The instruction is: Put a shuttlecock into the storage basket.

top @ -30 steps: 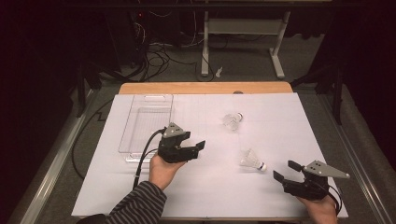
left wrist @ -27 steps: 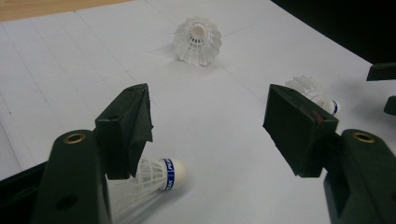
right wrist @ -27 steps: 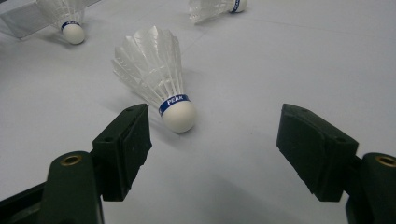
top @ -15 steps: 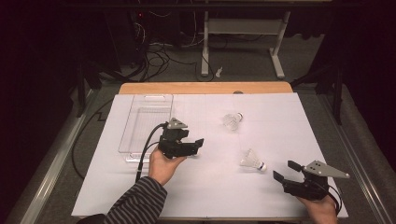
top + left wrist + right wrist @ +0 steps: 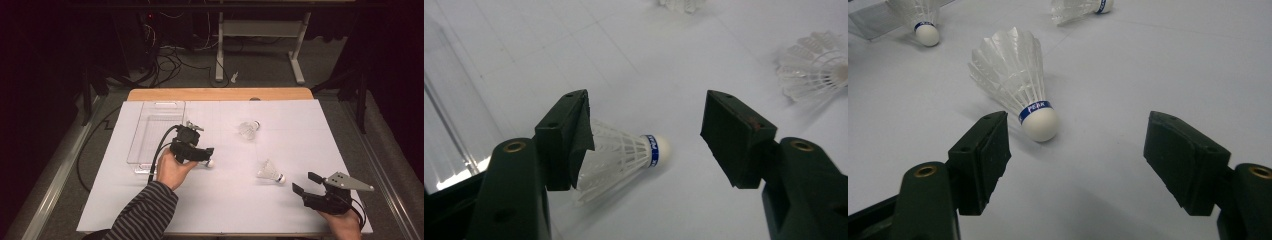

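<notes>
Three white feather shuttlecocks with blue bands lie on the white paper. One shuttlecock (image 5: 624, 155) lies between the jaws of my left gripper (image 5: 646, 115), feathers against the left pad (image 5: 579, 135) and cork well short of the right pad. These jaws have just been closing and still stand wide. In the high view its cork (image 5: 210, 163) peeks out under the left gripper (image 5: 205, 155). My right gripper (image 5: 1078, 135) rests open near the table's front right, just short of a second shuttlecock (image 5: 1018, 85). The third shuttlecock (image 5: 248, 129) lies farther back.
A clear plastic tray (image 5: 145, 142) stands at the left of the paper, right behind my left hand. The paper sheet (image 5: 300, 130) covers most of the wooden table (image 5: 220, 94). Cables and a desk frame lie on the floor beyond.
My left gripper has shifted slightly away from the person, and a shuttlecock's white cork now shows beneath its jaws. The right gripper has kept still.
</notes>
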The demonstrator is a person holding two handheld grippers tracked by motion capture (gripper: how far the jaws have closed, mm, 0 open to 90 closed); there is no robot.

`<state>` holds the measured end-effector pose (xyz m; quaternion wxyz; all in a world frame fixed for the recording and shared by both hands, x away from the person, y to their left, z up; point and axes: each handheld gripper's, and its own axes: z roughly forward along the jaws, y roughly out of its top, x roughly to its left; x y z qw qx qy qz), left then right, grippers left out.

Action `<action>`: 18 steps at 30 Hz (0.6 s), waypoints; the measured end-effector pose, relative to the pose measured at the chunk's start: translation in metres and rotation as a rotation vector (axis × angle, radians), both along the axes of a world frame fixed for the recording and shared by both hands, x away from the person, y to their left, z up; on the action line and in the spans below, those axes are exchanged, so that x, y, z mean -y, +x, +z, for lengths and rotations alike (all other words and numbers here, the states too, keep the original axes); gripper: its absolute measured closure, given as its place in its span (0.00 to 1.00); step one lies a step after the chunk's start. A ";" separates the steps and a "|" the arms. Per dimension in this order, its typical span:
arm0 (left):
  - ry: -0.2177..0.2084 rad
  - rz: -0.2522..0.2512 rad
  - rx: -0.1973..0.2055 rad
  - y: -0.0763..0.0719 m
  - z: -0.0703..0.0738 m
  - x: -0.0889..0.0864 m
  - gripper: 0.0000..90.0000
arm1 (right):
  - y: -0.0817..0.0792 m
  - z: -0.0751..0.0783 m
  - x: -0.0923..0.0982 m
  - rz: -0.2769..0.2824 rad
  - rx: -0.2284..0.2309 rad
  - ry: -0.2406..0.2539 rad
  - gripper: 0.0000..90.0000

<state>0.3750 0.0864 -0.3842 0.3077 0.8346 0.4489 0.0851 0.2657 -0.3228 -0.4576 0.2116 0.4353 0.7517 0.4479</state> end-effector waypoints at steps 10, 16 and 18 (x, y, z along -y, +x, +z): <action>0.054 0.026 -0.092 0.013 0.000 -0.001 0.45 | 0.000 0.000 0.001 -0.002 0.001 0.002 0.30; 0.096 0.022 -0.131 0.017 -0.004 0.002 0.46 | 0.000 0.000 0.000 -0.001 -0.001 0.002 0.30; 0.105 0.022 -0.138 0.018 -0.005 0.002 0.46 | 0.000 0.000 0.000 0.000 0.000 0.002 0.30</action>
